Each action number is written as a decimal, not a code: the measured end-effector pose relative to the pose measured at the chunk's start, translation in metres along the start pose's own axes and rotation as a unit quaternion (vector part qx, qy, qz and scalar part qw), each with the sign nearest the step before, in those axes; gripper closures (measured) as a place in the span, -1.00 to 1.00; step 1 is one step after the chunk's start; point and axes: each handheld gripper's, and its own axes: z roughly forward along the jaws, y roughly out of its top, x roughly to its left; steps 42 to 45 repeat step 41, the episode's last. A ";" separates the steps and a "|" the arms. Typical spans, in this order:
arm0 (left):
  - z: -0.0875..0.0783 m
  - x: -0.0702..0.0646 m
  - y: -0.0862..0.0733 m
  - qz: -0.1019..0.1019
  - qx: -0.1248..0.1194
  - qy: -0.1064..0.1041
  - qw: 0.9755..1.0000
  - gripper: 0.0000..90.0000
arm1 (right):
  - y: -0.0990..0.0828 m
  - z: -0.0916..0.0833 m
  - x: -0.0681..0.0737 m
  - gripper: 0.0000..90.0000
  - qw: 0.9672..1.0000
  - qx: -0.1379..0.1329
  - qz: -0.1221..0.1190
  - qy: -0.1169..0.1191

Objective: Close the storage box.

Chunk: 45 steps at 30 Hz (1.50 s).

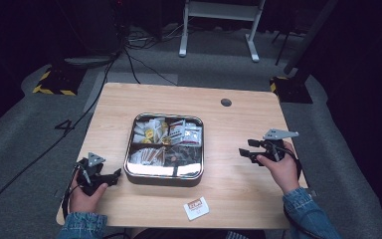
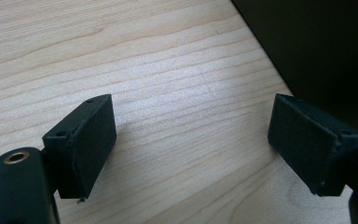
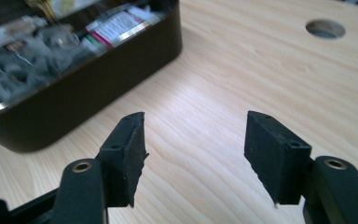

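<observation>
Both my left gripper and right gripper gape empty beside the tin. Its packets look light and crinkly; I'd pinch an edge.

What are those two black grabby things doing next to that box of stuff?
A person holds a gripper in each hand at a wooden table. The left gripper and right gripper are both open and hold nothing. Between them sits a metal tin full of small packets. One white packet lies on the table in front of it.
</observation>
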 end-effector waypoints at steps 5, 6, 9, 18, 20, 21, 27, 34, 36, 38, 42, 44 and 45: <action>0.000 0.000 0.000 0.000 -0.001 0.000 1.000 -0.65 | -0.019 0.001 -0.007 -0.16 1.000 0.020 -0.008 -0.022; 0.000 0.000 0.000 0.000 -0.001 0.000 1.000 -0.65 | -0.019 0.001 -0.007 -0.16 1.000 0.020 -0.008 -0.022; 0.000 0.000 0.000 0.000 0.000 0.000 1.000 -0.65 | -0.041 0.004 -0.014 -0.17 0.999 0.029 -0.002 -0.040; 0.000 0.000 0.000 -0.001 0.000 0.000 1.000 -0.65 | -0.064 0.010 -0.025 -0.18 0.997 0.051 0.001 -0.062; 0.000 0.000 0.000 -0.001 0.000 0.000 1.000 -0.65 | -0.067 0.012 -0.026 -0.19 0.996 0.057 -0.006 -0.067; 0.000 0.000 0.000 -0.001 0.000 0.000 1.000 -0.66 | -0.068 0.012 -0.026 -0.20 0.996 0.061 -0.009 -0.070; 0.001 0.000 0.000 -0.002 0.000 0.000 1.000 -0.66 | -0.073 0.013 -0.029 -0.33 0.996 0.043 0.008 -0.073; 0.001 0.000 0.001 -0.003 0.001 0.002 1.000 -0.66 | -0.073 0.016 -0.031 -0.70 0.994 0.056 0.020 -0.096; 0.001 0.000 0.001 -0.004 0.001 0.002 1.000 -0.67 | -0.073 0.016 -0.031 -0.70 0.994 0.056 0.020 -0.097; 0.001 0.000 0.001 -0.004 0.001 0.002 1.000 -0.67 | -0.073 0.016 -0.031 -0.70 0.994 0.056 0.020 -0.097; 0.001 0.000 0.001 -0.005 0.001 0.003 1.000 -0.67 | -0.073 0.016 -0.031 -0.70 0.994 0.056 0.020 -0.097; 0.001 0.000 0.001 -0.005 0.001 0.003 1.000 -0.67 | -0.073 0.016 -0.031 -0.70 0.994 0.056 0.020 -0.097; 0.001 0.000 0.001 -0.005 0.001 0.003 1.000 -0.67 | -0.073 0.016 -0.031 -0.70 0.994 0.056 0.020 -0.097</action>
